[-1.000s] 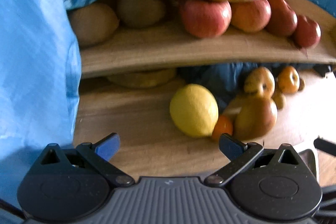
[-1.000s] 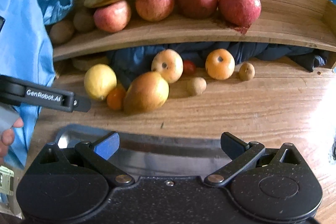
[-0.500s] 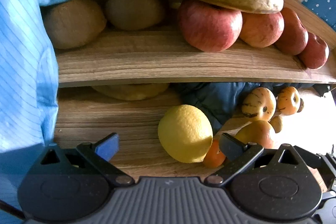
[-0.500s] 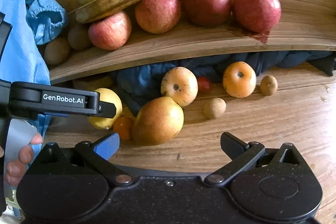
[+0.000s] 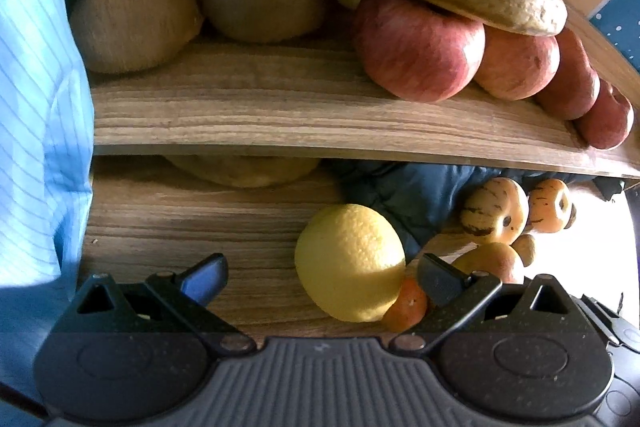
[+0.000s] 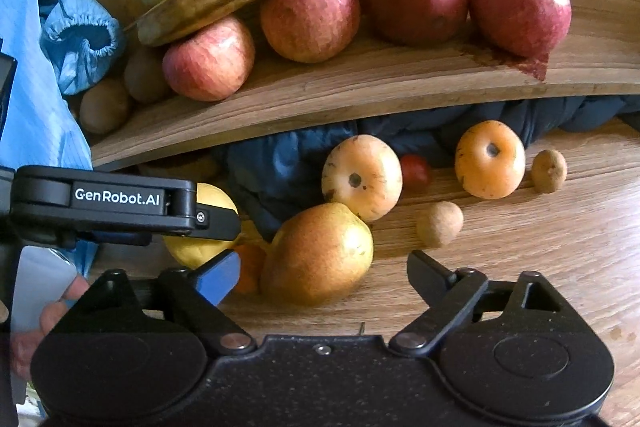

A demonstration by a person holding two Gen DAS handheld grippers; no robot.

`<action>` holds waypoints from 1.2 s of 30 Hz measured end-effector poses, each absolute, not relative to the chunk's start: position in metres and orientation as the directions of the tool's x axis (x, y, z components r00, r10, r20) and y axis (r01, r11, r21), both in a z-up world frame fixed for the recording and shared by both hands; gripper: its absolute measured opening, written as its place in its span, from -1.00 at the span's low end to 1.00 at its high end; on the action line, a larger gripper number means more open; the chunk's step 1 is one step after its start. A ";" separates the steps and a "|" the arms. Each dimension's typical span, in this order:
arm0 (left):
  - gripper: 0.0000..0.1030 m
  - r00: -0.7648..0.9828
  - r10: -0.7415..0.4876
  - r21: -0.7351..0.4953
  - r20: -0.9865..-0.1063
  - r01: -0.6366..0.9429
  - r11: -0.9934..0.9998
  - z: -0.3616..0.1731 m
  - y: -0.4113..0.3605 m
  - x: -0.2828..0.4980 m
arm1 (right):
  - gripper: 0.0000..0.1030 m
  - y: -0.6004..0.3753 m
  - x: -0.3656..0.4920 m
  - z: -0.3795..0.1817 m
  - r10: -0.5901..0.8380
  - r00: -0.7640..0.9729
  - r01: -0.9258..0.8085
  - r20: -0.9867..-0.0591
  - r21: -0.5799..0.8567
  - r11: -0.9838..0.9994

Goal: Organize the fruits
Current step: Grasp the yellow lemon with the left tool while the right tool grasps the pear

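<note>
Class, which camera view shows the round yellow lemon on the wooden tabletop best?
The left wrist view: the round yellow lemon sits close and almost whole. In the right wrist view, the left gripper's black finger covers most of it.

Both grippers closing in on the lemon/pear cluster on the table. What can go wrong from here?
1. The lemon, a small orange fruit and the pear sit bunched together; gripping one may roll the others.
2. The left gripper and right gripper, both open, work side by side here; they may collide. The right one's fingers have just been closing, with nothing gripped.
3. The shelf overhangs the fruit, so lifting straight up may hit its edge.
</note>
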State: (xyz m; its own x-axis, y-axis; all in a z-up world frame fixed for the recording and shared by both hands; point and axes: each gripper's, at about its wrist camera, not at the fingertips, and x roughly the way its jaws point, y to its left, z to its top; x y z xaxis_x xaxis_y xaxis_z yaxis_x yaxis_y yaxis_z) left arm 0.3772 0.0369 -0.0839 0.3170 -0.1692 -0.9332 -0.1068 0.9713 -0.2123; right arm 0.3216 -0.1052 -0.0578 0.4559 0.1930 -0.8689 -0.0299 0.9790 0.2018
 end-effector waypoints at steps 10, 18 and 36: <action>0.71 0.321 -0.212 -0.260 -0.923 -0.115 0.959 -0.091 0.045 0.375 | 0.51 -0.115 0.321 -0.064 0.200 0.458 0.009 -0.866 0.230 0.973; 0.44 0.333 -0.228 -0.282 -0.915 -0.123 0.951 -0.094 0.051 0.373 | 0.34 -0.112 0.321 -0.067 0.225 0.452 0.000 -0.863 0.252 0.968; 0.18 0.357 -0.273 -0.335 -0.893 -0.123 0.934 -0.091 0.055 0.364 | 0.19 -0.114 0.320 -0.068 0.242 0.460 0.008 -0.854 0.276 0.961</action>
